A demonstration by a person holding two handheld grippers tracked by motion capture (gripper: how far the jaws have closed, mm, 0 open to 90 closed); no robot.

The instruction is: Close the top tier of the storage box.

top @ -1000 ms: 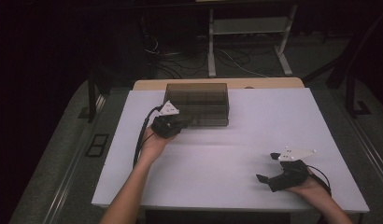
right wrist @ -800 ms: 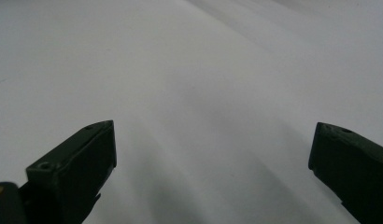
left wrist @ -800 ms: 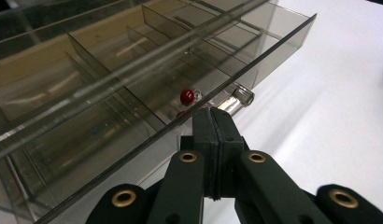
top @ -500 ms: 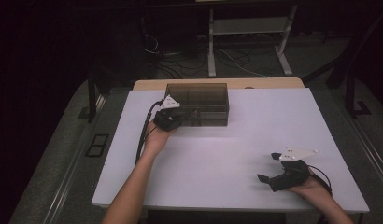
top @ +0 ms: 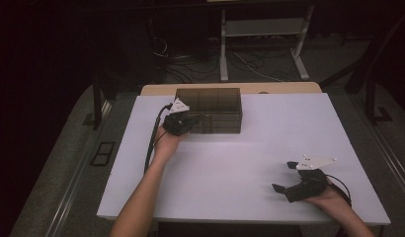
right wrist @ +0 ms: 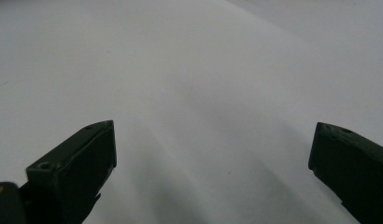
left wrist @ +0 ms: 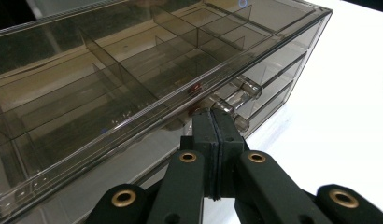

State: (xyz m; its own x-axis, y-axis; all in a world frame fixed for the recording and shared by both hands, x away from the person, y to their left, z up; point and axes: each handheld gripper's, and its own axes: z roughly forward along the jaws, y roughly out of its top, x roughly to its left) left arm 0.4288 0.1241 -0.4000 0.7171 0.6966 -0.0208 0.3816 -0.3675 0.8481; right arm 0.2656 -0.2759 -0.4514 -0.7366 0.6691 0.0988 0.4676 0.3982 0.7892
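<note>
A smoky clear plastic organizer box with divided compartments on top and drawers in front stands at the table's far edge. My left gripper is at its front left corner, jaws shut. In the left gripper view the box looms close, and the closed tips of the left gripper rest right against a clear drawer handle; nothing visible sits between the pads. My right gripper lies low near the table's front right, open, and in its own view the right gripper has bare white tabletop between its jaws.
The white table spans the middle between both hands. Beyond the far edge are a dark floor, loose cables and a white metal stand. A black cable trails from the left gripper toward the table's left edge.
My left gripper has slid a little farther away from the person, up against the box's front. The right gripper has stayed put.
</note>
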